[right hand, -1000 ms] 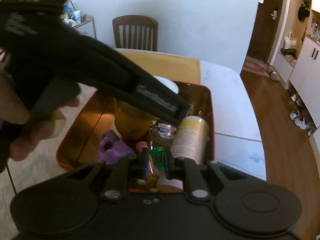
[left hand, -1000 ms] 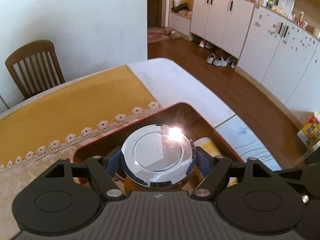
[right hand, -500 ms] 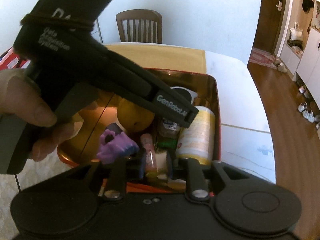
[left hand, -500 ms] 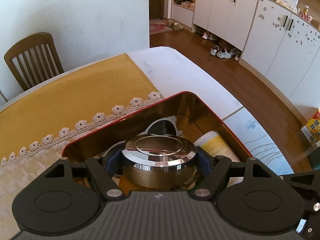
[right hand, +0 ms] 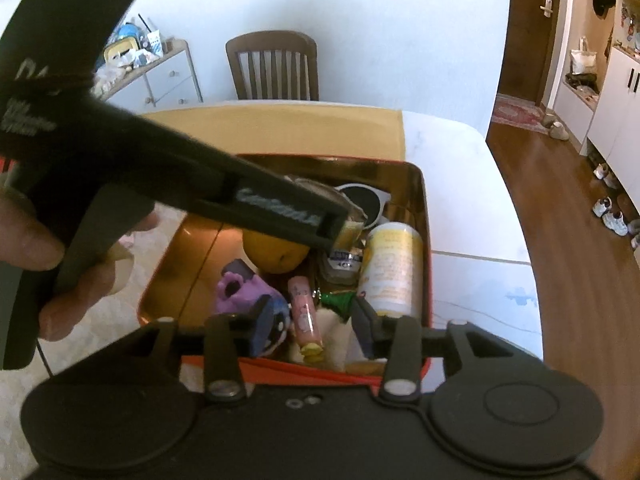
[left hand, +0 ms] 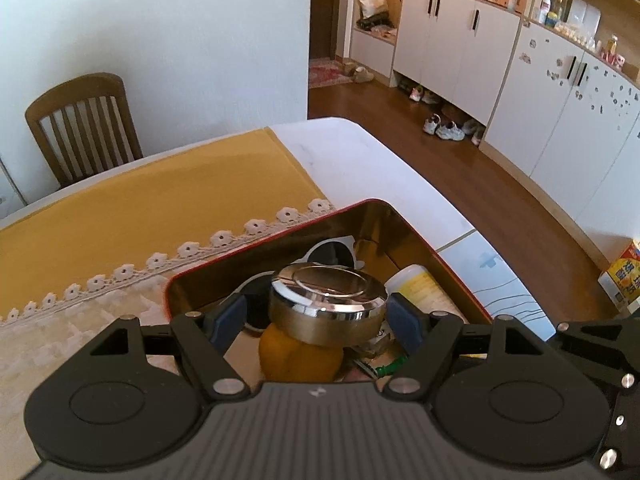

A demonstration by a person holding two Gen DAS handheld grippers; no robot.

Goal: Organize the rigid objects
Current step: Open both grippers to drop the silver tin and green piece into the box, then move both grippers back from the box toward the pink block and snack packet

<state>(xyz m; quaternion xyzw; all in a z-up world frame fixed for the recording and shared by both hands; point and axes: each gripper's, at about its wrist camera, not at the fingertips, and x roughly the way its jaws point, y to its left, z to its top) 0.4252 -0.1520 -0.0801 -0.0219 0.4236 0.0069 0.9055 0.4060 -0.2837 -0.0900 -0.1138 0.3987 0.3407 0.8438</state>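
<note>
A red-rimmed tin box with a gold inside holds an orange, a purple toy, a pink tube, a small jar and a yellow-white bottle. My left gripper is shut on a round chrome-lidded tin, held over the orange in the box. In the right wrist view the left gripper reaches across the box. My right gripper hangs over the box's near end, its jaws opening. The pink tube lies between them, untouched.
White-framed sunglasses lie at the box's far end. The box sits on a lace mat beside a yellow cloth on a white table. A wooden chair stands beyond. A person's hand grips the left tool.
My right gripper's jaws have spread and let go of the pink tube, which now lies in the box. In the left wrist view the chrome tin now shows side-on instead of from above.
</note>
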